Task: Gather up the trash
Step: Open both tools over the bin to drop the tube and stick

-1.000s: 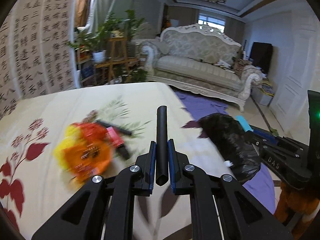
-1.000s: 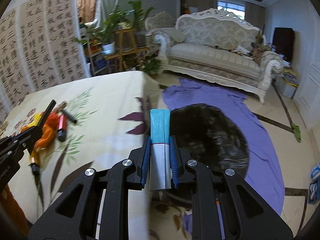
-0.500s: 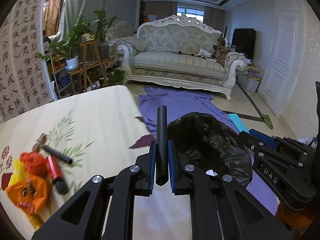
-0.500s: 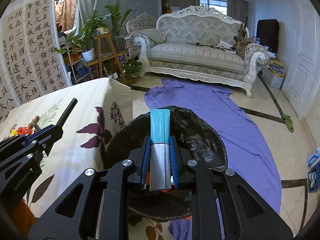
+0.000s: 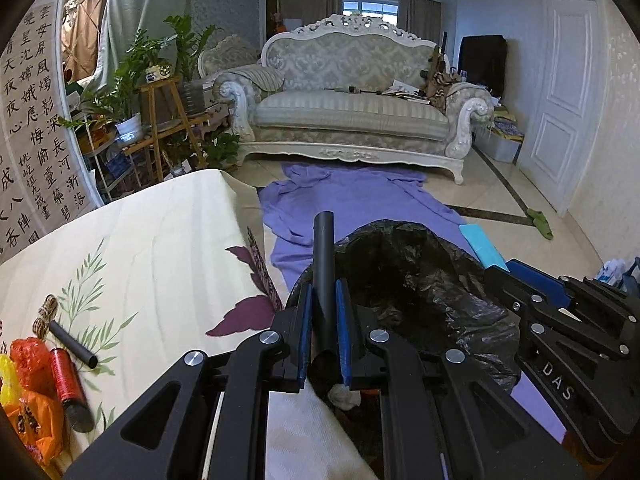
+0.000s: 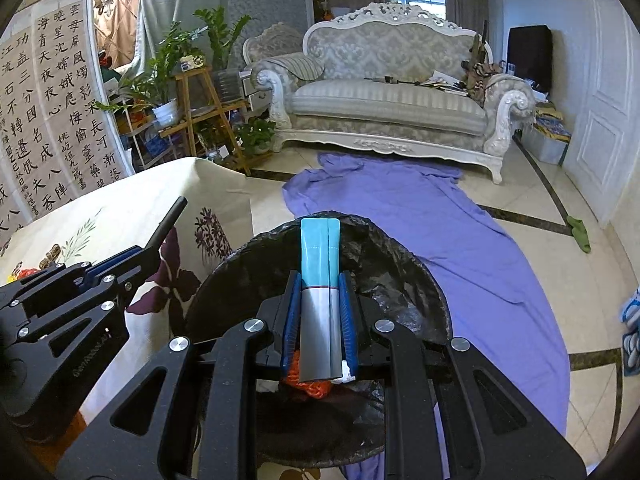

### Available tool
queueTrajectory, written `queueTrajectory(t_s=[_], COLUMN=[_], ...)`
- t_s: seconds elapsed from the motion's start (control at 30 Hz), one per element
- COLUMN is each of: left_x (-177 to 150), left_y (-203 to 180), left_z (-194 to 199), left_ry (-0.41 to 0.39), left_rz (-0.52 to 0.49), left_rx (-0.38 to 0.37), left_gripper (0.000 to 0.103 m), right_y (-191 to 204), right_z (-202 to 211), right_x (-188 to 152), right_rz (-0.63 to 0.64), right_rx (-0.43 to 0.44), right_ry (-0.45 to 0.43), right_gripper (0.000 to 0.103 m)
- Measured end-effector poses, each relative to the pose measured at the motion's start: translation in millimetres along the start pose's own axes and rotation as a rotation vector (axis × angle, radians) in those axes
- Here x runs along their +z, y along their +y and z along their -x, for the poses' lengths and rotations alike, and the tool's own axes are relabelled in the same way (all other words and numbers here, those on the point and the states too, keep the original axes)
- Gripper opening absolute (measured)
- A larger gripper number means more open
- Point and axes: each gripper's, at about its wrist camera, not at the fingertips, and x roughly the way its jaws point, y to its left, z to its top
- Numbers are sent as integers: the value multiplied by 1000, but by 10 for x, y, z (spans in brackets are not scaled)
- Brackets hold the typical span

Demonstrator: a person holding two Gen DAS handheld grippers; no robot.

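My left gripper [image 5: 323, 312] is shut on a black tube [image 5: 323, 264] and holds it at the near rim of a bin lined with a black bag [image 5: 420, 276]. My right gripper [image 6: 320, 304] is shut on a teal and silver packet [image 6: 319, 276] and holds it over the same bin [image 6: 392, 272], where orange and white trash lies. On the floral tablecloth [image 5: 160, 248] at the left lie another black tube [image 5: 72, 338], a red spool [image 5: 66, 376], orange wrappers [image 5: 36, 420] and a coil of twine [image 5: 46, 312].
The bin stands on the floor beside the table's right edge, on a purple cloth [image 6: 440, 216]. An ornate sofa [image 5: 352, 108] stands beyond it. Plant stands [image 5: 160, 120] and a calligraphy screen [image 5: 36, 120] are at the left. A white door [image 5: 568, 100] is at the right.
Both grippers have swung right from above the table, away from the trash pile, to the black-lined bin. Each still holds its item.
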Motion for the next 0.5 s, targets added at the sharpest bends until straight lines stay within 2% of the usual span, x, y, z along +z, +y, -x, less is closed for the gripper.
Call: queueTrajectory(t_s=[0.2,0.23,0.3,0.37,0.5], left_x=[-2,-1,8,7,5], left_y=[-48,-40,-41,-23,-24], left_z=[-99,-100,-103,-86,-70], left_ry=[36,39,40,34,27], left_rz=[-11,-8,-4,4,7], left_rx=[-3,-4,0,2,11], left_gripper=[14,15,33,42,47], right_y=[-63,-73,-93,-105,-136], right_z=[-44,-49,-55,-41,3], right_x=[-15,-19,-28,-37,-37], right_rz=[-17,-20,-26,-29,-40], right_rx=[1,1,5,0,-7], right_ry=[6,7,10,5,-3], right_gripper=[21,25,33,34,36])
